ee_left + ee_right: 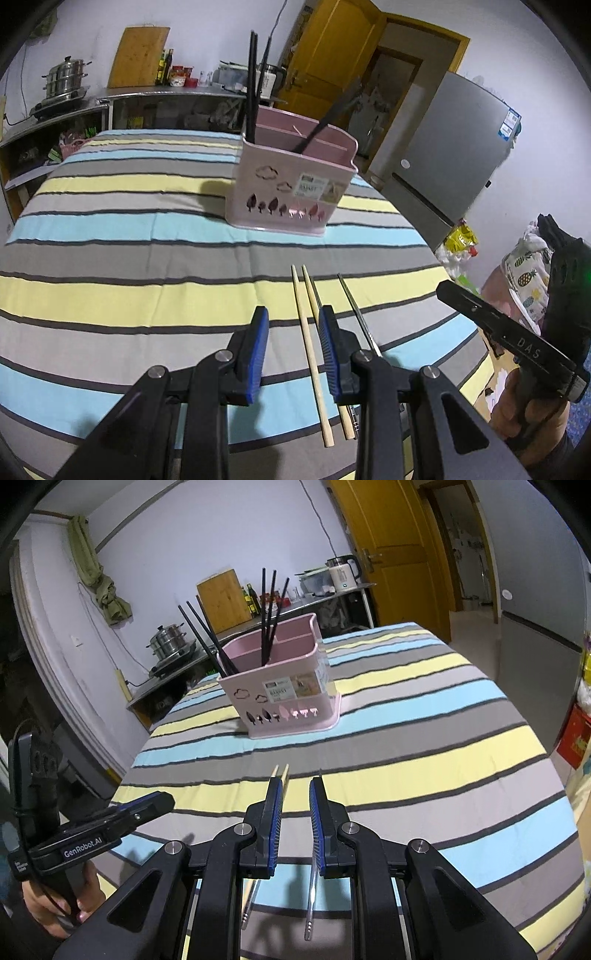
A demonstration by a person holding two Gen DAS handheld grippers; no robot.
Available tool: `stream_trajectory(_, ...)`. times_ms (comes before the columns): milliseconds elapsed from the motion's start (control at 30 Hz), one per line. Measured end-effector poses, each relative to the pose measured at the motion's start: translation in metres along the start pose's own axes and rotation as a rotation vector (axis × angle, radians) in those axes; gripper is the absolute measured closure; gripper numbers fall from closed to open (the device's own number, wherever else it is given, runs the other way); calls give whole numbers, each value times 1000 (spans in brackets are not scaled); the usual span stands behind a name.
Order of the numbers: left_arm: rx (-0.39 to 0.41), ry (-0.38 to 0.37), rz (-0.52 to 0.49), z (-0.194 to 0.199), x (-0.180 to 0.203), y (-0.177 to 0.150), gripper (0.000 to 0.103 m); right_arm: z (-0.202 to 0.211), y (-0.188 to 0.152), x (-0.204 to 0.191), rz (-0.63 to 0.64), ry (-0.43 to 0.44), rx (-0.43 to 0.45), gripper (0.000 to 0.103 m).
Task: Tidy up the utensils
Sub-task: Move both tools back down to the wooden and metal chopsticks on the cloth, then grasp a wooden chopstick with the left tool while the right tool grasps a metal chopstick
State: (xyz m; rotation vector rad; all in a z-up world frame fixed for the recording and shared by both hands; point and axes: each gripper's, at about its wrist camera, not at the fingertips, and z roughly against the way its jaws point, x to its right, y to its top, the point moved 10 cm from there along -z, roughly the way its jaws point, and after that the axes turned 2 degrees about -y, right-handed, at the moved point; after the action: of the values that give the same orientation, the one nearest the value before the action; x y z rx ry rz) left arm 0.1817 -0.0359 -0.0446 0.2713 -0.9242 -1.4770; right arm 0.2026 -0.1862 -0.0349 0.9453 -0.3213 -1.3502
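Hovering the left gripper (291, 314) over the striped cloth (129, 295) on the near side of the pink holder (288, 188), well short of it. Keeping its blue pads (255, 347) apart, clamped on nothing. Seeing one of the two wooden chopsticks (310, 350) through that gap, flat on the cloth and pointing toward the holder, the other running behind the right-hand finger. Finding a metal chopstick (356, 310) just beyond that finger, also flat and aimed roughly at the holder.

Holding the right gripper (295, 786) on the same near side of the holder, a little further right, jaws likewise apart and gripping nothing. Showing, from the right wrist view, a metal chopstick under the gap close to the right pad, with a second metal one beneath the left finger.

Standing upright in the holder: several black chopsticks (253, 85), some in the left compartment, others leaning out of a further one. Resting the holder itself on the cloth, label and cut-out trees facing the grippers.
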Motion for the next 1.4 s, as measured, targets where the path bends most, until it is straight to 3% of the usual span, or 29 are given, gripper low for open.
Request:
stream_trajectory(400,-88,21,-20,-44,5,-10,74,-30,-23,10,-14,2,-79,88)
stream_trajectory(800,-185,92,-67,-96,-1,-12,76,-63,-29,12,-13,-1,-137,88)
stream_trajectory(967,-176,140,-141,-96,1,-14,86,-74,-33,12,-7,-7,-164,88)
stream_trajectory(1067,-178,136,-133,-90,-4,-17,90,-78,-33,11,0,-12,-173,88)
stream_trajectory(1400,-176,161,-81,-70,-39,-16,90,-96,-29,13,41,-53,-210,88)
